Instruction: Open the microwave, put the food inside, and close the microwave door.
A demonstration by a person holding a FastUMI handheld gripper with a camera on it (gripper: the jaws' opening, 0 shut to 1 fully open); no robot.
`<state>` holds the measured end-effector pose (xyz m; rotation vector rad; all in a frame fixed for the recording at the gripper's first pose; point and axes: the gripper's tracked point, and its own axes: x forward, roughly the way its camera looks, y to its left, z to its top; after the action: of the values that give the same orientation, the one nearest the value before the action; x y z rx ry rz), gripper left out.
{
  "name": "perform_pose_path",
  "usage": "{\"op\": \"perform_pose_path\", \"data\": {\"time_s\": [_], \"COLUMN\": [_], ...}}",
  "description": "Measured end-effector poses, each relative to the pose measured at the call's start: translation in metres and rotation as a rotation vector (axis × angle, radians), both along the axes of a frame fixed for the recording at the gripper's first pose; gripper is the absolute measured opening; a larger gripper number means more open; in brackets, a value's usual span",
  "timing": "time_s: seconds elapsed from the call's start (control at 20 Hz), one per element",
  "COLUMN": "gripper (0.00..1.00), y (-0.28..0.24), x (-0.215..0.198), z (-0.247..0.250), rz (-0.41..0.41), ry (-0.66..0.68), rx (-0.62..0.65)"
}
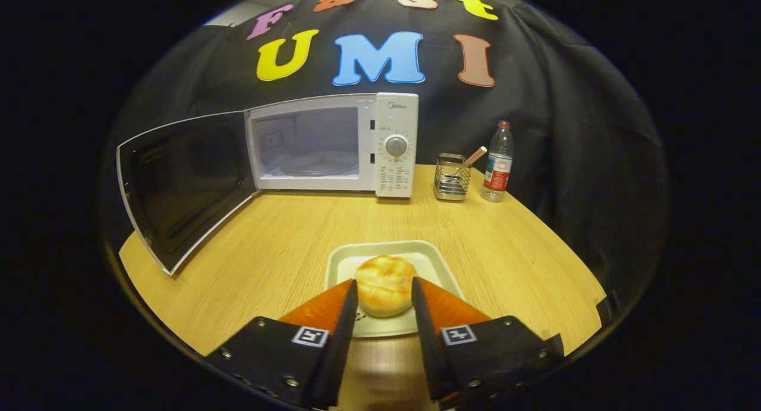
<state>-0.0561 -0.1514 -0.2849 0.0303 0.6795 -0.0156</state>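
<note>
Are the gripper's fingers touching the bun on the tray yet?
Cannot tell. In the gripper view the bun sits between the gripper's fingertips on the tray; both tips meet its outline, but neither pressing nor a gap shows plainly.

Wood-grain table point(267, 232), wire-metal holder point(452, 178) (glossy plastic bottle point(498, 161))

Wire holder point(451, 184) with a utensil beside a plastic bottle point(498, 162) on the wooden table point(267, 244).

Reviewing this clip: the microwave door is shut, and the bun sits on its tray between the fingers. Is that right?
Not quite. The gripper view shows the microwave door swung wide open, not shut. The rest stands: the bun sits on its tray between the tool's fingers, which flank it.
</note>
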Motion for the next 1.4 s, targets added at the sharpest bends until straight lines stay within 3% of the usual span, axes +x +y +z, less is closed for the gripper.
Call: {"op": "perform_pose_path", "data": {"time_s": [0.1, 0.15, 0.3, 0.5, 0.6, 0.9, 1.1, 1.25, 1.3, 1.4], "gripper": [0.93, 1.0, 0.97, 0.97, 0.99, 0.98, 0.8, 0.8, 0.71, 0.71], "y": [0.003, 0.006, -0.002, 0.005, 0.002, 0.002, 0.01, 0.031, 0.038, 0.057], "x": [0.003, 0.007, 0.02, 0.029, 0.029, 0.044, 0.043, 0.044, 0.048, 0.055], "z": [-0.005, -0.008, -0.025, -0.046, -0.062, -0.07, -0.061, -0.046, -0.034, -0.017], "rz": [0.016, 0.027, 0.003, -0.019, -0.013, -0.018, -0.013, 0.033, 0.042, 0.073], "ry": [0.037, 0.055, 0.104, 0.183, 0.231, 0.144, 0.085, 0.042, 0.013, -0.03], "rx": [-0.013, -0.004, -0.003, 0.11, 0.073, 0.044, 0.091, 0.146, 0.162, 0.185]}}
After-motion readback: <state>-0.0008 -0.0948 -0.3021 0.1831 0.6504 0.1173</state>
